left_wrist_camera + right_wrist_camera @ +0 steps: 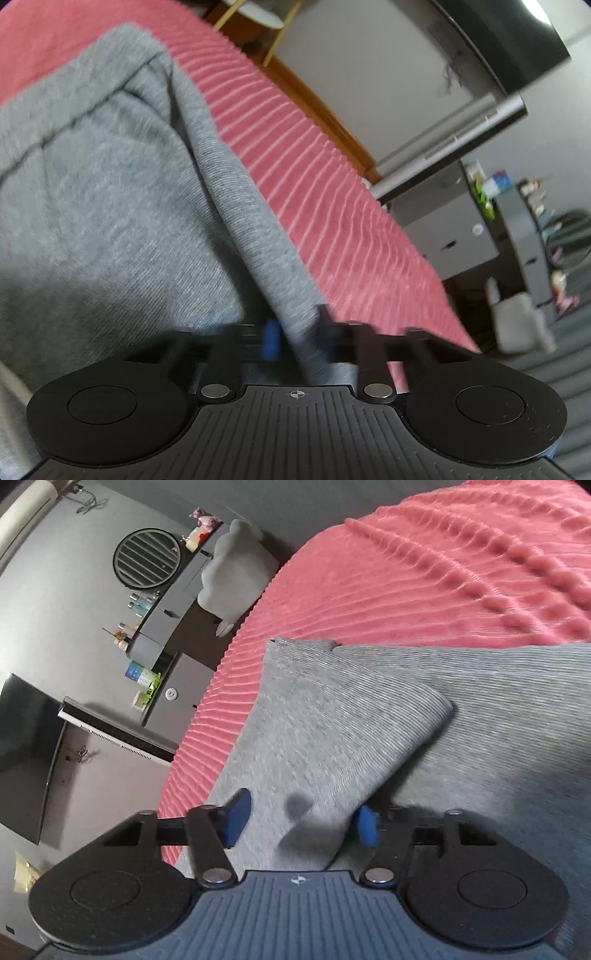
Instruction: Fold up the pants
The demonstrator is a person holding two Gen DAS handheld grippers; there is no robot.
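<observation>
Now | left claw (pixel 295 334) is pinching the pants (pixel 110 221) edge | right claw (pixel 299 821) is gripping a pant leg | try lifting both together, keeping edges lined up on bed (pixel 424 572).

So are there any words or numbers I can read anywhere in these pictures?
None can be read.
The blue box on the grey cabinet: print too small and blurred.
The bottles on the cabinet: labels too small.
The grey pants and pink blanket: no writing shows.
</observation>
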